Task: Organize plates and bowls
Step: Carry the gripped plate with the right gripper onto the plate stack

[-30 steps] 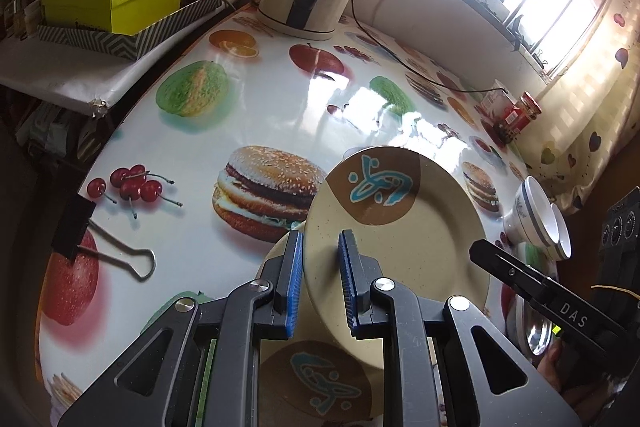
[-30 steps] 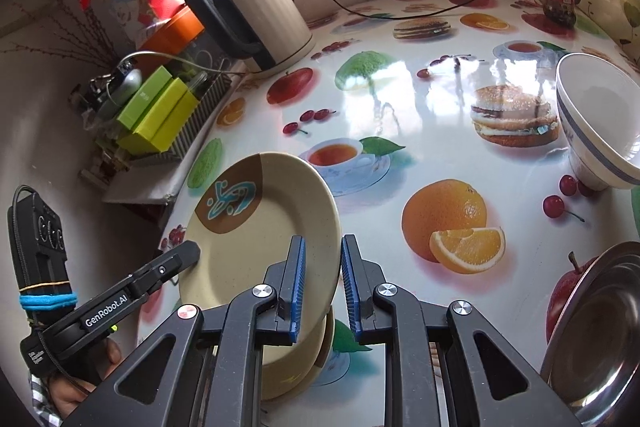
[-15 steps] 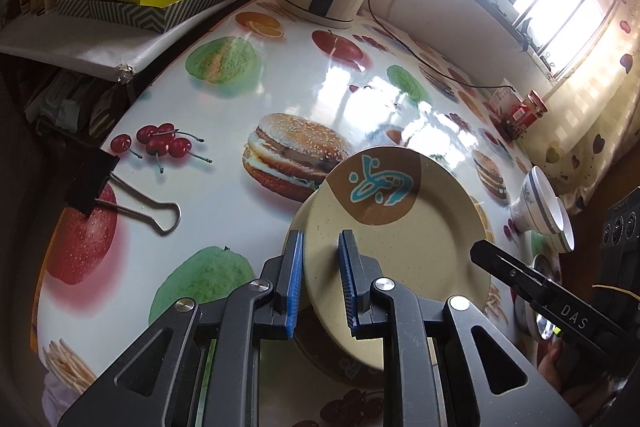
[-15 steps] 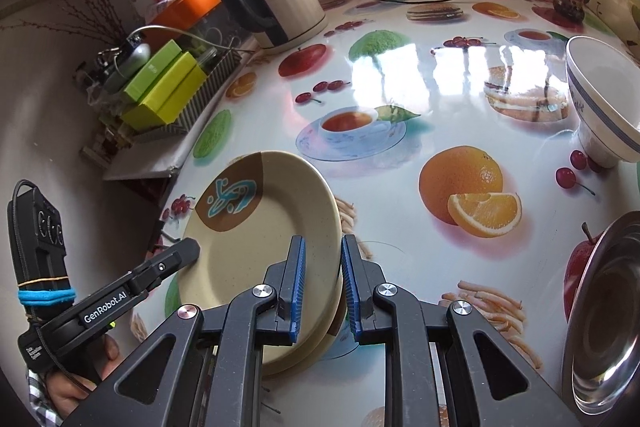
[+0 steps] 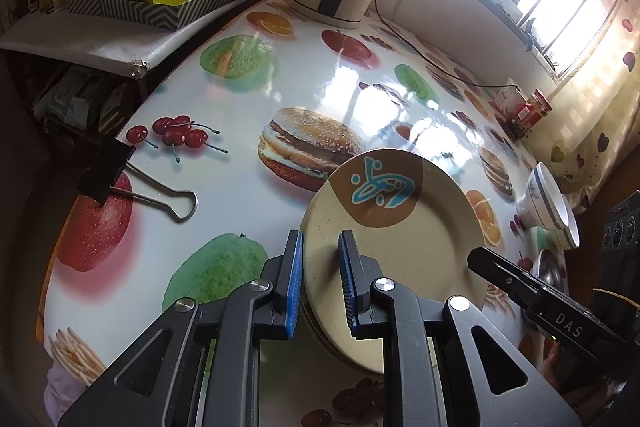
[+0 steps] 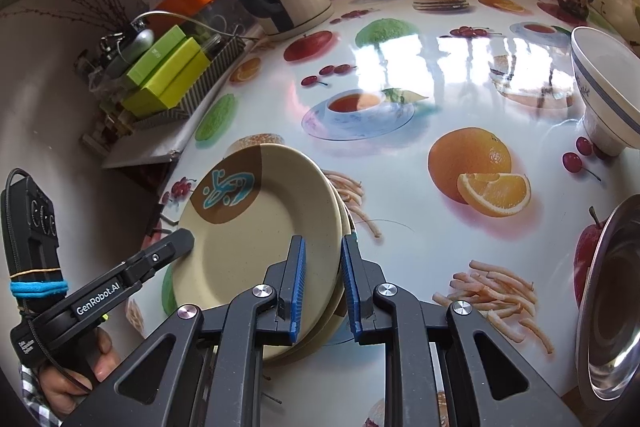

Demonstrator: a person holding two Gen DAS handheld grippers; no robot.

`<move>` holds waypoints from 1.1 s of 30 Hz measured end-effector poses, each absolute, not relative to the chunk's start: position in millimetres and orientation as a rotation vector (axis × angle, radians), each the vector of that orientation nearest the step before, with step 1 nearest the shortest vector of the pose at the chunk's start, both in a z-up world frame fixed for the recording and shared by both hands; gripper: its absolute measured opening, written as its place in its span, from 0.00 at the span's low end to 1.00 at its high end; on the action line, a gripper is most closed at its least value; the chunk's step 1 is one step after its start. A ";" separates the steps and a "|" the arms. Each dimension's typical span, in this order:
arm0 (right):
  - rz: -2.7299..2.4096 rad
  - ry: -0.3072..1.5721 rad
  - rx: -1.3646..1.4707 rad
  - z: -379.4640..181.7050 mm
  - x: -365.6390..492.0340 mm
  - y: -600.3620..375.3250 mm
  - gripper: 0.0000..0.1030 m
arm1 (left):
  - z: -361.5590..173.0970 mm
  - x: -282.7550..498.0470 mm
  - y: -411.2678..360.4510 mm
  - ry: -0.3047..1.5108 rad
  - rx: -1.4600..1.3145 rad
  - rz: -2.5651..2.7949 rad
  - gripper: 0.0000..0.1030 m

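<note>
Over glossy food-print tablecloth (image 5: 320, 83): round beige plate (image 5: 404, 247) with brown patch, rims pinched between left gripper (image 5: 320, 279) and right gripper (image 6: 322, 283), opposite sides.

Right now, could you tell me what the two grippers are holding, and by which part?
Both hold the top beige plate by its rim: the left gripper on one edge, the right gripper on the opposite edge.

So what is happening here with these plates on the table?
A person holds a tool in each hand, and both grip the same beige plate by opposite rims. The left tool and the right tool hold it just above a second matching plate lying on the table. It looks about to be stacked there. A white bowl and a steel bowl wait nearby.
</note>
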State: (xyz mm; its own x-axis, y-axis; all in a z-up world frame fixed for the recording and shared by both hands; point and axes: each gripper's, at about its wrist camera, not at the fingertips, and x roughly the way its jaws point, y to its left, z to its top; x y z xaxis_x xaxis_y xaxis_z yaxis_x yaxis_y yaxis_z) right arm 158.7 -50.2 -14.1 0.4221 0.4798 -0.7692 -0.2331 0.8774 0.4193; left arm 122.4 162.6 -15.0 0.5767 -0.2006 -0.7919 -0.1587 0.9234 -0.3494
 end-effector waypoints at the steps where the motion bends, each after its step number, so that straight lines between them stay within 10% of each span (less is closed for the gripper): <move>1: 0.453 1.044 0.265 -14.2 158.3 -50.2 0.18 | -15.1 122.0 162.6 0.963 -0.408 -0.024 0.18; 33: 0.443 1.025 0.212 -11.2 152.0 -46.4 0.20 | -16.6 115.0 162.8 0.960 -0.403 -0.018 0.18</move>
State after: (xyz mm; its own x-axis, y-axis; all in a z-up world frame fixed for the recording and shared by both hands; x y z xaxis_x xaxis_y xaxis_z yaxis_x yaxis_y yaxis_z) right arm 152.0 -46.4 -11.2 0.4411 0.4515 -0.7757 -0.2563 0.8916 0.3732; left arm 115.0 162.8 -16.6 0.5794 -0.1916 -0.7922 -0.1612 0.9258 -0.3418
